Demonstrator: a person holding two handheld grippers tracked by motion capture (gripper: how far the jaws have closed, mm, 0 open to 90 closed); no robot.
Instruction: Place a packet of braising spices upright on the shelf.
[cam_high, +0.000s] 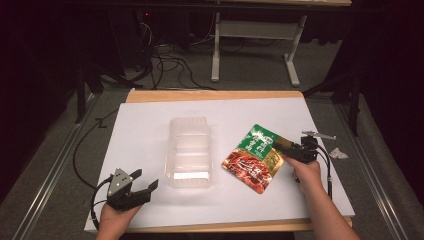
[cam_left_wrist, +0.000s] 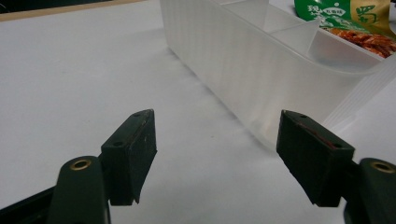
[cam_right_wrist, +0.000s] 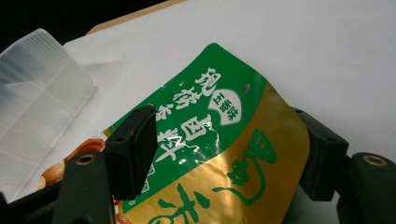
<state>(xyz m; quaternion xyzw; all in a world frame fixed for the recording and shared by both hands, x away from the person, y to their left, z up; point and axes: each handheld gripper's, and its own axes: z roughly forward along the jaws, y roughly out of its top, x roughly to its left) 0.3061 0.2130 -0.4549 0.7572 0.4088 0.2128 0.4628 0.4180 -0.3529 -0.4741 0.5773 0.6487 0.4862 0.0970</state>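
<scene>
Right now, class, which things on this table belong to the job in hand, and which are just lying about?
In the job:
- right gripper, jaws either side of the food packet
- clear plastic box beside it

Lying about:
- crumpled white scrap at the table's right edge
- left gripper, open, holding nothing

Pouch (cam_high: 254, 157) right of the container (cam_high: 189, 152), apart

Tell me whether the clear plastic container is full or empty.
Empty. The clear plastic container has nothing in its divided compartments in the high view; the food pouch lies on the table beside it, outside, at the right gripper.
</scene>
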